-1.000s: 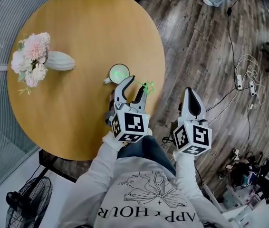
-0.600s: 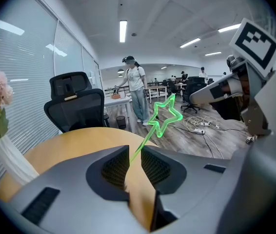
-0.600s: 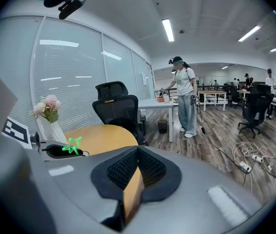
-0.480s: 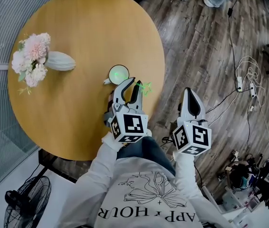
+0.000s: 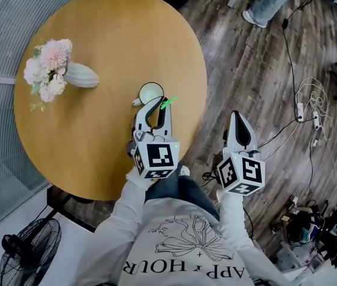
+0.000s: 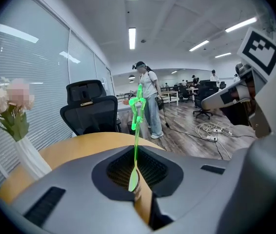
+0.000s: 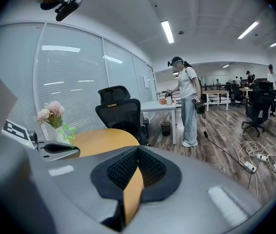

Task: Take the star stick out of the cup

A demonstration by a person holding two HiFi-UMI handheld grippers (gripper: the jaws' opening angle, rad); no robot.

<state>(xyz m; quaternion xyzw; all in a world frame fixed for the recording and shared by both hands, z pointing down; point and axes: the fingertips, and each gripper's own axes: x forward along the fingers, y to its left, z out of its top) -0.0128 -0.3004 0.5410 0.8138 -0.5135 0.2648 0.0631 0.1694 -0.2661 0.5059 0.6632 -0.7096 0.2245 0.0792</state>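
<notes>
Closing on one star stick [image 5: 169, 103], left gripper [image 5: 160, 105] jaws beside one cup [image 5: 143, 90], right gripper [image 5: 240, 118] clenched empty.

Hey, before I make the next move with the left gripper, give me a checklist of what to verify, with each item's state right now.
1. Star stick between the left gripper's jaws: ok, the jaws are closing on its lower end.
2. Stick out of the cup: ok, its lower end shows at the jaws with no cup around it.
3. Cup upright on the table: ok.
4. Right gripper empty, with its jaws together: ok.
5. Flower vase out of the way: ok, it lies far across the table from the cup.
</notes>
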